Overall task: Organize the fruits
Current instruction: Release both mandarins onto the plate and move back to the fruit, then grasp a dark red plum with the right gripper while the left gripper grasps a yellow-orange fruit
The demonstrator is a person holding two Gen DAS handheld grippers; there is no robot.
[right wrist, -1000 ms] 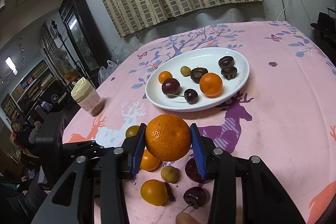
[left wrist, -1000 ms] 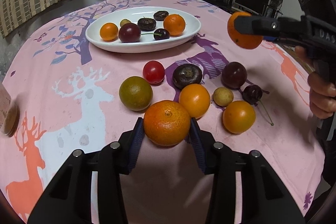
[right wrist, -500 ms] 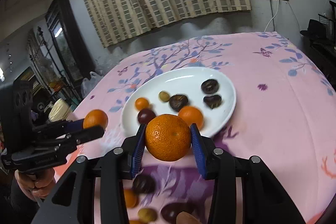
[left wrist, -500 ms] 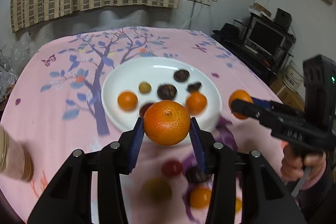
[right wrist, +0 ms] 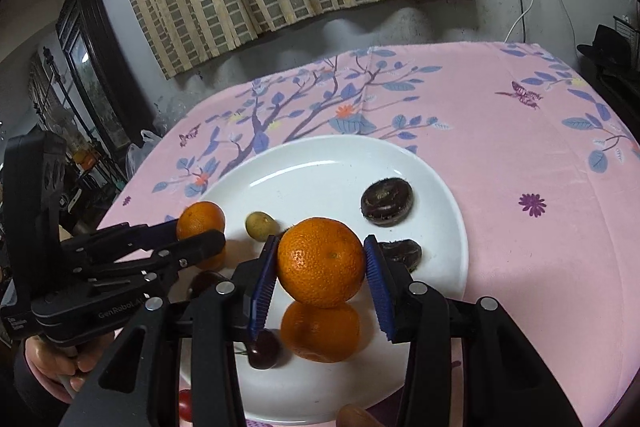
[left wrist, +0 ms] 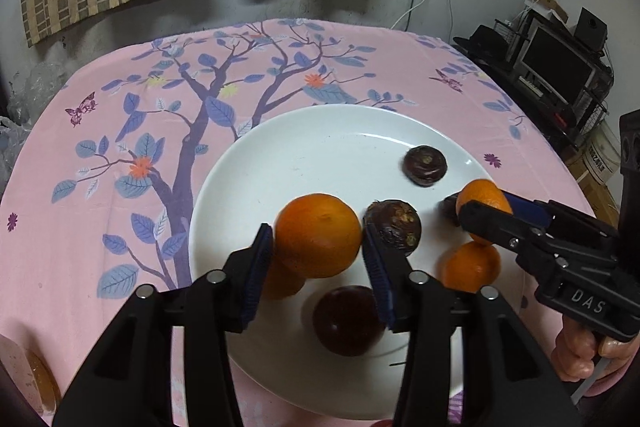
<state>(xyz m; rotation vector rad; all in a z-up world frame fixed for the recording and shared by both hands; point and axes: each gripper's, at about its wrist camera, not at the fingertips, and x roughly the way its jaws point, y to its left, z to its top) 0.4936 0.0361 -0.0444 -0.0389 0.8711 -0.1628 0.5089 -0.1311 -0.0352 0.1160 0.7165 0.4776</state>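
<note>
My left gripper [left wrist: 318, 247] is shut on an orange [left wrist: 318, 235] and holds it over the white oval plate [left wrist: 320, 143]. My right gripper [right wrist: 320, 263] is shut on another orange [right wrist: 320, 261] over the same plate [right wrist: 332, 167]. Each gripper shows in the other's view, the right one [left wrist: 486, 213] at the plate's right side, the left one [right wrist: 200, 233] at its left side. On the plate lie a dark plum [left wrist: 348, 321], dark water chestnuts [left wrist: 425, 165] [right wrist: 387, 201], small oranges [left wrist: 470, 267] [right wrist: 320, 331], a cherry [right wrist: 264, 349] and a small yellowish fruit [right wrist: 261, 225].
The plate sits on a pink tablecloth [left wrist: 120, 131] with tree and deer prints. A jar [left wrist: 28, 375] stands at the left table edge. A red cherry tomato [right wrist: 185, 405] lies off the plate's near side. A wall, curtain and shelves with a monitor [left wrist: 556, 63] surround the table.
Both grippers have carried their oranges forward from over the loose fruits to above the plate and come lower and closer to it. The loose fruits have dropped out of view.
</note>
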